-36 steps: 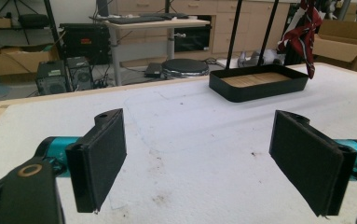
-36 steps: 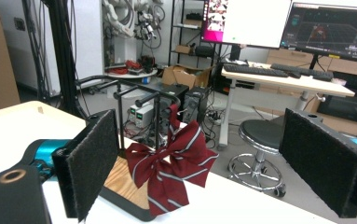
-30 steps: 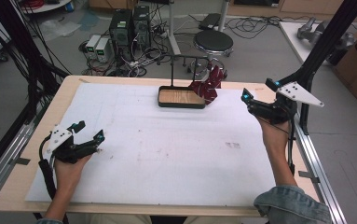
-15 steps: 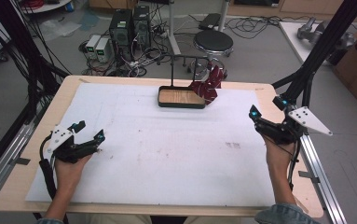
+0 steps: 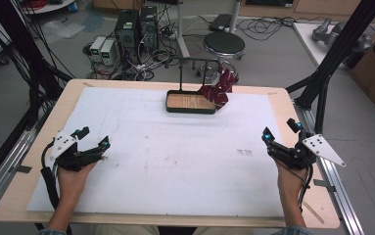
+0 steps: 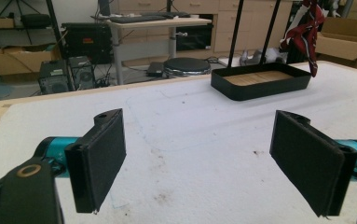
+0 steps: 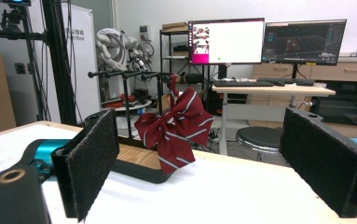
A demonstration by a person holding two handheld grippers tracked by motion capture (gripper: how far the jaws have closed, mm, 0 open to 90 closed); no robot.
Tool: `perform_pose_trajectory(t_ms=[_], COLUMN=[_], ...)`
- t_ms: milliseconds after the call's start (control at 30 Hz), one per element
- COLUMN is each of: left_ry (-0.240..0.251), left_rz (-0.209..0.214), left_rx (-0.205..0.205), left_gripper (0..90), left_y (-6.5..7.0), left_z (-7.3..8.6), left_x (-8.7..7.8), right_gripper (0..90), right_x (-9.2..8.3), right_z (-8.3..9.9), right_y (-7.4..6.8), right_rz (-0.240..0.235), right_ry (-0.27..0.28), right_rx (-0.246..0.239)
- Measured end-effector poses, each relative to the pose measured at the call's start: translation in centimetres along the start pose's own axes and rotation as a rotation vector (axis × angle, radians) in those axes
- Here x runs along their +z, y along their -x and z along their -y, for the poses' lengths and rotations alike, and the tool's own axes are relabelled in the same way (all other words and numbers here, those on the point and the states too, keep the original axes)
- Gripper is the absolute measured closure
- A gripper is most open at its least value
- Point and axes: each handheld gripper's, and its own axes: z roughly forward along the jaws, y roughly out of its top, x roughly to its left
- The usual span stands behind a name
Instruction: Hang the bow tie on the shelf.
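A dark red bow with white stripes hangs from a black rack above the right end of a black tray with a wooden floor, at the far middle of the table. The bow faces my right gripper, and the tray lies ahead of my left one. My left gripper rests open at the table's left, near the front. My right gripper is open at the right edge, near the front. Nothing sits between either pair of pads.
A white sheet covers the wooden tabletop. A black stool and computer towers stand on the floor behind the table. Black frame posts rise at the right and left sides.
My right gripper has drawn back from the far right toward the front edge and lowered. The left gripper has stayed where it was.
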Motion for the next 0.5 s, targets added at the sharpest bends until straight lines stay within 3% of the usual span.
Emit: perform_pose_trajectory(t_ms=[500], left_ry=[-0.002], left_rz=[-0.002], left_rx=[0.000], left_gripper=[18.6], left_y=[0.0], left_z=[0.1], left_x=[0.0], right_gripper=[11.1], right_x=[-1.0], right_z=[3.4], right_y=[-0.9], right_rz=[-0.024], right_ry=[-0.007], right_rx=[0.029])
